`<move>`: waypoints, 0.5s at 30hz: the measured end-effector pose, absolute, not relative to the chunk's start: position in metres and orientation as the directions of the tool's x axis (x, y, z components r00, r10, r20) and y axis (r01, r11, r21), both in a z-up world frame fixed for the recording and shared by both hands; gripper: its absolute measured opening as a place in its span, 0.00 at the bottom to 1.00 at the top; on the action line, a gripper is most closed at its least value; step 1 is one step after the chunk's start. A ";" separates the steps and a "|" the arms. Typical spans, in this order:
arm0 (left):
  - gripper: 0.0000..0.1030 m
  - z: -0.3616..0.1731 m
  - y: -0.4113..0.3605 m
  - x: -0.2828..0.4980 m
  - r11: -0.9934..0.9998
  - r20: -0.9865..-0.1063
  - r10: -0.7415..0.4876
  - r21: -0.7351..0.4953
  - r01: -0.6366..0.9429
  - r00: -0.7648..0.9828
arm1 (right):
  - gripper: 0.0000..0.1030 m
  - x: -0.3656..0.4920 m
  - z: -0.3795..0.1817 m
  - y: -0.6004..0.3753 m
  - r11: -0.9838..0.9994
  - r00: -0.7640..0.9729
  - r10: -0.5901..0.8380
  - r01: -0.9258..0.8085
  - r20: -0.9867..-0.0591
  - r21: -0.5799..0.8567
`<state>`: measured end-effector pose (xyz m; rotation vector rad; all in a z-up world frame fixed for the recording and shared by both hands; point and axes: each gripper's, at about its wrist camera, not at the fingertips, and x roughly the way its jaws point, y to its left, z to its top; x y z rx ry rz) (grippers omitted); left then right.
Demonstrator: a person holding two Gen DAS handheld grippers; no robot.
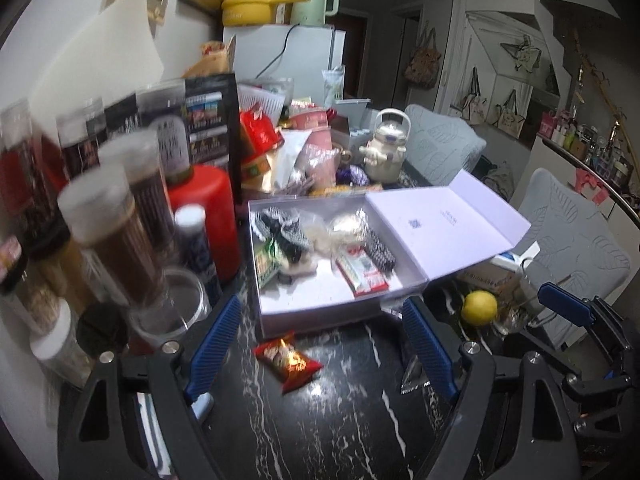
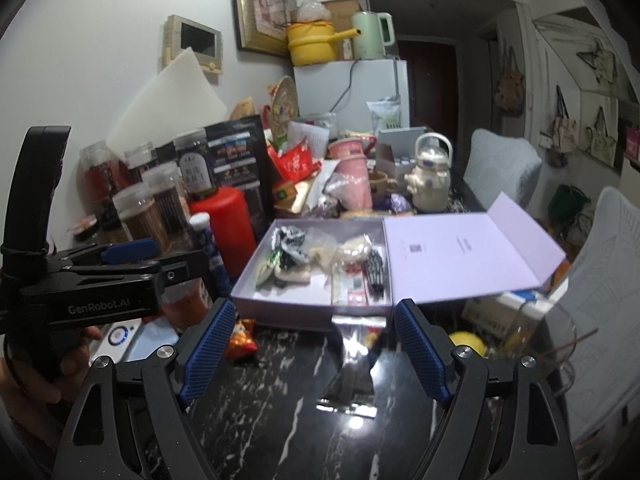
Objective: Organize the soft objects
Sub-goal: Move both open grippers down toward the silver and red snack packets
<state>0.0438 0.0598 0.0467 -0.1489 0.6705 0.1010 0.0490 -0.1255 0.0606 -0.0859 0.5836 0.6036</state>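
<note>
While the white box is sitting open on the black table, the left gripper is hanging spread wide and empty over a red snack bag just in front of it. The right gripper is also spread wide, holding nothing. Socks and packets are lying inside the box.

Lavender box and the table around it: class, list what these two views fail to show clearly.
- Left wrist view: jars at left are motion-blurred; labels unreadable.
- Lavender box lid print: too small in both views.
- Right wrist view: red snack packet partly hidden behind the right gripper finger.
- Lemon: partly hidden there by the other finger.
</note>
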 end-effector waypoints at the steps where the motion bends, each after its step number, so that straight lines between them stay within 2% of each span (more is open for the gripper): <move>1: 0.81 0.044 0.060 0.044 0.984 -0.630 0.042 -0.106 -0.140 0.776 | 0.81 0.049 0.056 -0.126 0.825 0.662 0.511 -0.557 -0.548 0.097; 15: 0.81 -0.013 0.059 0.044 0.980 -0.694 -0.008 -0.150 -0.133 0.720 | 0.80 0.059 -0.004 -0.128 0.839 0.583 0.479 -0.525 -0.656 0.146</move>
